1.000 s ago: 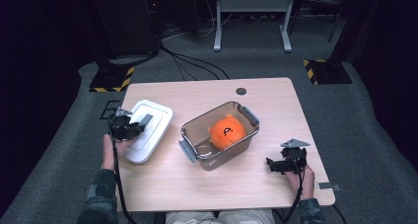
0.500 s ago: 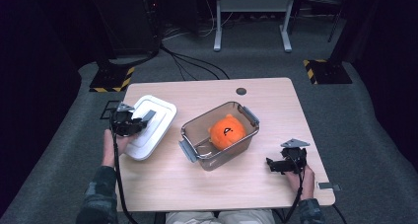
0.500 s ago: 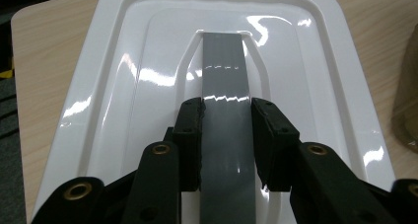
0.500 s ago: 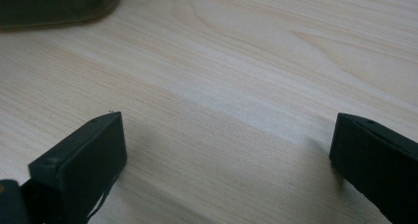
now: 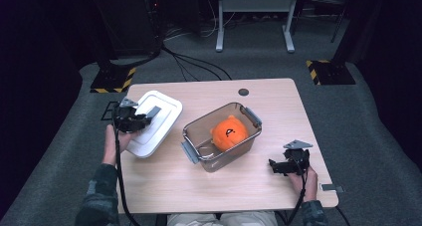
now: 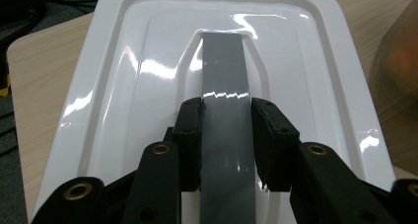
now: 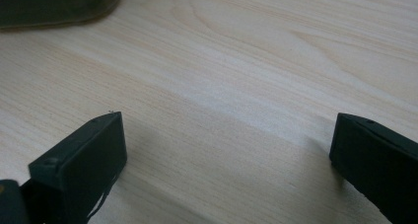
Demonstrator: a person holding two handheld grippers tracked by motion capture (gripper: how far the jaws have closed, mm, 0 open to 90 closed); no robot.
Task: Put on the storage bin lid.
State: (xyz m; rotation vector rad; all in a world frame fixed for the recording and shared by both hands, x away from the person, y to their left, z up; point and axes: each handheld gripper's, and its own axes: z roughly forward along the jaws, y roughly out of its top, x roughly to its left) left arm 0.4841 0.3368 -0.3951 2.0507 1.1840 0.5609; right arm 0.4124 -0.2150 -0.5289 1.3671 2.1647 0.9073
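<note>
A white box lid (image 5: 155, 124) (image 6: 148, 86) with a grey handle strip (image 6: 226, 120) is held over the table's left side, tilted. My left gripper (image 5: 141, 119) (image 6: 226, 110) is shut on that grey handle, one pad on each side. A clear plastic box (image 5: 221, 136) with grey latches stands in the middle of the table, and an orange plush toy (image 5: 229, 133) lies inside it. My right gripper (image 5: 276, 166) (image 7: 226, 135) rests low over the bare wood near the front right edge, open, nothing between its jaws.
The wooden table (image 5: 278, 106) has a small dark round hole (image 5: 243, 92) near its far edge. A grey tag (image 5: 331, 187) lies at the front right corner. Cables and stand feet lie on the grey floor beyond the table.
My left gripper has lifted the white lid and carried it a little up and away from the person. The right gripper has stayed put.
</note>
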